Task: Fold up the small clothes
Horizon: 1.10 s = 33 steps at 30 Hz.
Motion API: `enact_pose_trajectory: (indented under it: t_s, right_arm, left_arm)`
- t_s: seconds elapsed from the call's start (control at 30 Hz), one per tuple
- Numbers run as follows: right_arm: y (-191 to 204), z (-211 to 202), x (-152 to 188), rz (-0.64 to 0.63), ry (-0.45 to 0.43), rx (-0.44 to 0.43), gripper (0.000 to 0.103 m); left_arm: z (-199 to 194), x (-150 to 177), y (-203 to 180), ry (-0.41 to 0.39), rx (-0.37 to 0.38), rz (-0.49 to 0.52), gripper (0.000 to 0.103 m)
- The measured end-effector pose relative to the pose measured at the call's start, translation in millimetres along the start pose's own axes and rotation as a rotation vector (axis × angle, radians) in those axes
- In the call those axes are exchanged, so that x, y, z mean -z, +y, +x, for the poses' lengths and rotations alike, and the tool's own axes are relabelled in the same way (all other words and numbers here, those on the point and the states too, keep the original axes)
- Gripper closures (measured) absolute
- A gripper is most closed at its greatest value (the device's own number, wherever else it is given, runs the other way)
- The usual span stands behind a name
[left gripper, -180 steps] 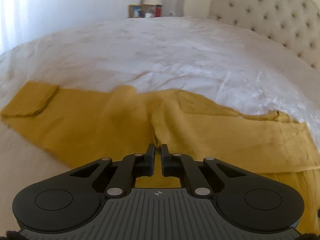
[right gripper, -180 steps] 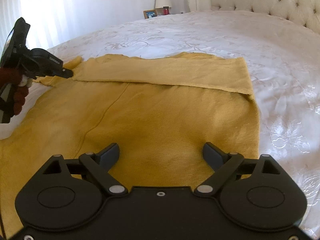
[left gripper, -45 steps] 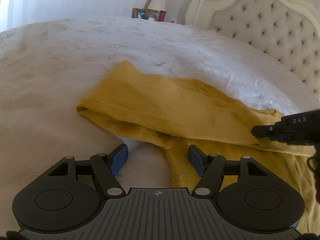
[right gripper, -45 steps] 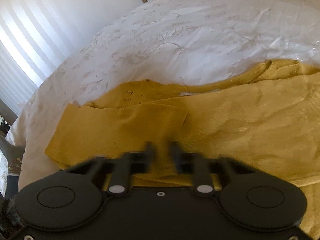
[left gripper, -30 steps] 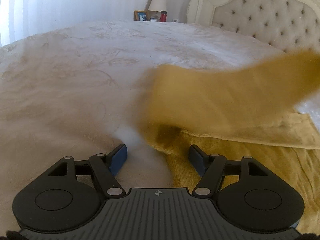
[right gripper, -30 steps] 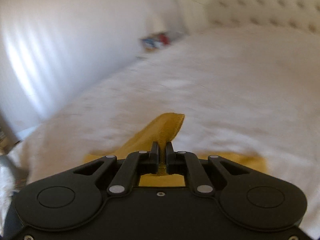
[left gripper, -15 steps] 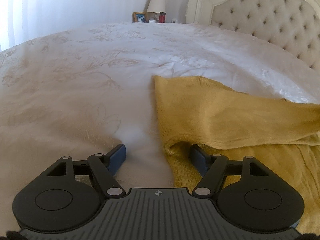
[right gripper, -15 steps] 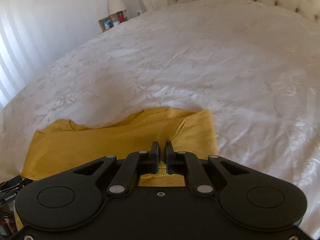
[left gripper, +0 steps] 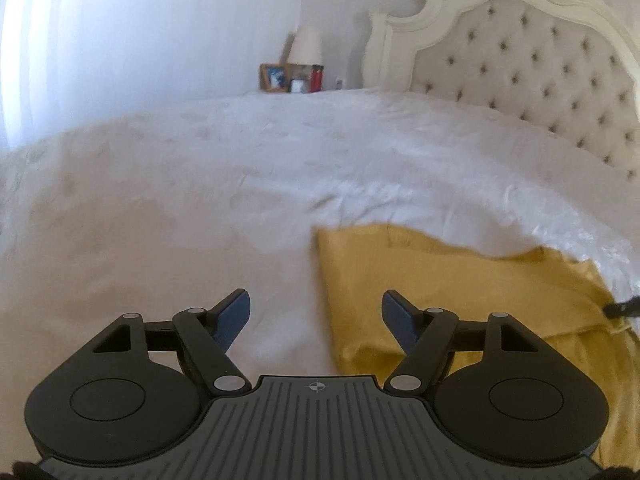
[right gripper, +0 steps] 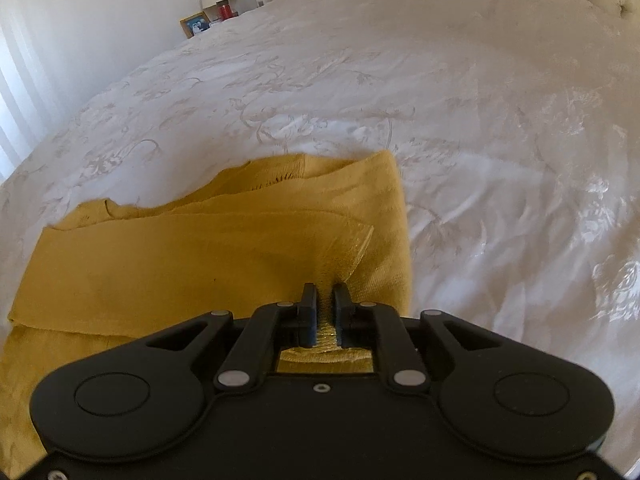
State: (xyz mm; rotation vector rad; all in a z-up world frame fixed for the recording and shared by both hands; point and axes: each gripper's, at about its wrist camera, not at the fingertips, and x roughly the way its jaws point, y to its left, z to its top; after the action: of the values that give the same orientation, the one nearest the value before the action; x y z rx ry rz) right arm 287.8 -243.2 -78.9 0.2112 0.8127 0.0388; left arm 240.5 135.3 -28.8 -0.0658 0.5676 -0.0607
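A mustard-yellow knit sweater (right gripper: 180,260) lies partly folded on the white bedspread (right gripper: 480,120), with one sleeve laid across its body. The sleeve's end tents up into my right gripper (right gripper: 325,304). Its jaws are opening, a narrow gap shows, and the cuff sits loosely between the pads. In the left wrist view the sweater (left gripper: 440,280) lies to the right. My left gripper (left gripper: 316,312) hangs open above the bed, holding nothing, its right finger over the sweater's folded left edge. The right gripper's dark tip (left gripper: 624,310) pokes in at the right edge.
A tufted cream headboard (left gripper: 540,80) rises at the back right. A lamp (left gripper: 305,46), a picture frame and small items stand on a bedside table beyond the far edge. White embroidered bedspread (left gripper: 160,220) spreads left of and beyond the sweater.
The right gripper carried the sleeve across, came down onto the sweater's body, and its jaws have parted a little. The left gripper rose, still open.
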Motion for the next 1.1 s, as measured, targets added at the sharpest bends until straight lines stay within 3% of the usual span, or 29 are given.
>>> enact_pose_trajectory:
  t_s: [0.13, 0.27, 0.33, 0.43, 0.5, 0.67, 0.7, 0.73, 0.83, 0.9, 0.97, 1.03, 1.1]
  right_arm:
    - [-2, -3, 6, 0.006, -0.004, -0.008, 0.08]
    - [-3, -8, 9, -0.021, 0.001, 0.0, 0.075]
    - [-5, -10, 10, -0.028, 0.006, 0.003, 0.064]
    - [-10, -16, 8, -0.013, -0.023, -0.024, 0.046]
    - [-14, -17, 5, 0.01, -0.058, -0.042, 0.044]
    - [-9, 0, -7, -0.009, -0.048, -0.032, 0.045]
    - [-6, 4, -8, -0.027, -0.037, -0.026, 0.056]
    - [-1, 6, -9, -0.061, -0.034, -0.012, 0.079]
    - [8, 7, -11, -0.158, -0.068, 0.061, 0.081]
    - [1, 14, -13, -0.148, -0.048, 0.102, 0.081]
    - [-8, 18, -13, -0.123, -0.043, 0.131, 0.076]
    - [-7, 11, -12, -0.124, -0.078, 0.172, 0.055]
    - [-3, -2, -7, -0.116, -0.134, 0.164, 0.045]
  left_arm:
    - [32, -11, -16, 0.03, 0.009, 0.017, 0.031]
    - [68, -1, -20, 0.124, -0.007, 0.042, 0.031]
    - [82, 10, -17, 0.183, -0.01, 0.064, 0.03]
    - [86, 21, -10, 0.165, 0.015, 0.088, 0.025]
    - [87, 22, -8, 0.166, 0.025, 0.072, 0.024]
    - [89, 27, -9, 0.134, 0.029, 0.085, 0.015]
    - [89, 29, -9, 0.123, 0.029, 0.085, 0.015]
    - [87, 30, -9, 0.114, 0.029, 0.085, 0.015]
    - [87, 30, -9, 0.1, 0.033, 0.08, 0.015]
    - [88, 30, -8, 0.098, 0.035, 0.079, 0.014]
    - [88, 31, -8, 0.097, 0.034, 0.079, 0.014]
    - [88, 30, -9, 0.095, 0.034, 0.079, 0.013]
    - [88, 31, -9, 0.094, 0.033, 0.078, 0.013]
